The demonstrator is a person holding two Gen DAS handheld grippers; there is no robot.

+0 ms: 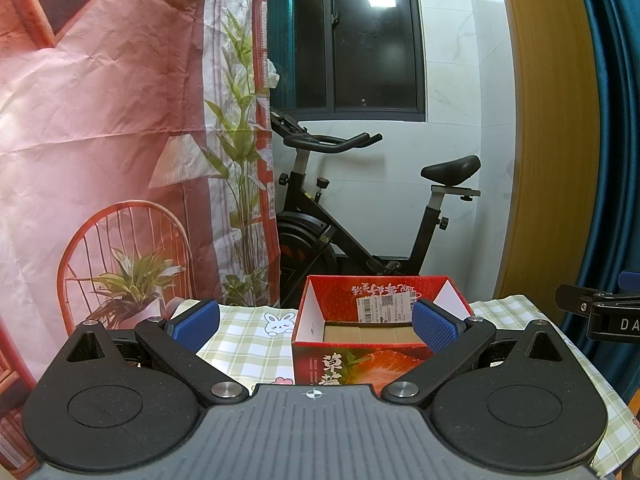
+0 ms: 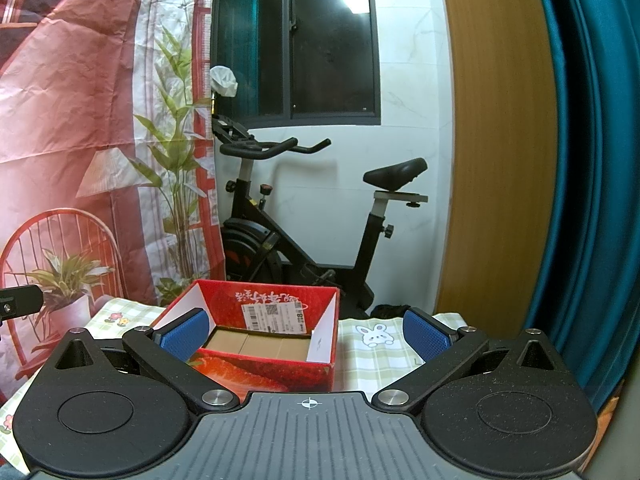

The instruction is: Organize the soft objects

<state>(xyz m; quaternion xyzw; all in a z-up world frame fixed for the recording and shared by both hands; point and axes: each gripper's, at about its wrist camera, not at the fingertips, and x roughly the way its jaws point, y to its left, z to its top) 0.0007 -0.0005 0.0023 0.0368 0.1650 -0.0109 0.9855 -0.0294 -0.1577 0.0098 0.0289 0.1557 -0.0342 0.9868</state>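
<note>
Left wrist view: the left gripper [image 1: 316, 324] has its blue pads [image 1: 196, 322] spread wide with nothing between them. At lower centre, a red strawberry-print cardboard box [image 1: 360, 360] stands open-topped on a green checked tablecloth [image 1: 248, 332]. An exercise bike [image 1: 360, 216] stands behind it.

Right wrist view: the right gripper [image 2: 306, 334] is likewise spread wide and holds nothing. The same box [image 2: 264, 368] sits at lower centre-left on the tablecloth [image 2: 376, 352], showing only its bare brown floor; no soft object is in view.
</note>
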